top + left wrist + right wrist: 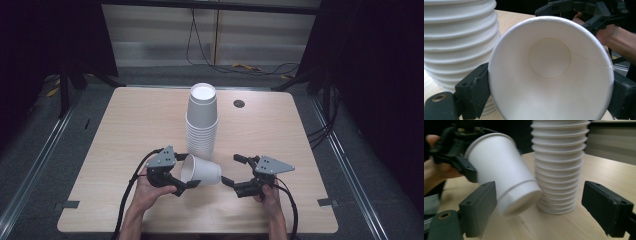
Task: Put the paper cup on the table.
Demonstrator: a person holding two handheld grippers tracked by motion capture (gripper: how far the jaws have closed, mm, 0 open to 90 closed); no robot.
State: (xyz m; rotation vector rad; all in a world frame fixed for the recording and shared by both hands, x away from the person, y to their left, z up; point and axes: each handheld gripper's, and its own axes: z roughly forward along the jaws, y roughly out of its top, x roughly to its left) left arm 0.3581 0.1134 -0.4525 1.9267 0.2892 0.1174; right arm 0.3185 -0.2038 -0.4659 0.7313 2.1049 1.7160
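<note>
At the left of the high view, the left claw (pixel 186 181) is closed on the rim end of a single white paper cup (pixel 201 170), holding it on its side above the wooden bench (pixel 125 130) with the mouth facing that claw. Just behind the cup, a tall stack of cups (pixel 202 122) stands upside down near the bench's middle. To the right, the right claw (pixel 234 170) gapes wide with nothing in it, close to the cup's base.
</note>
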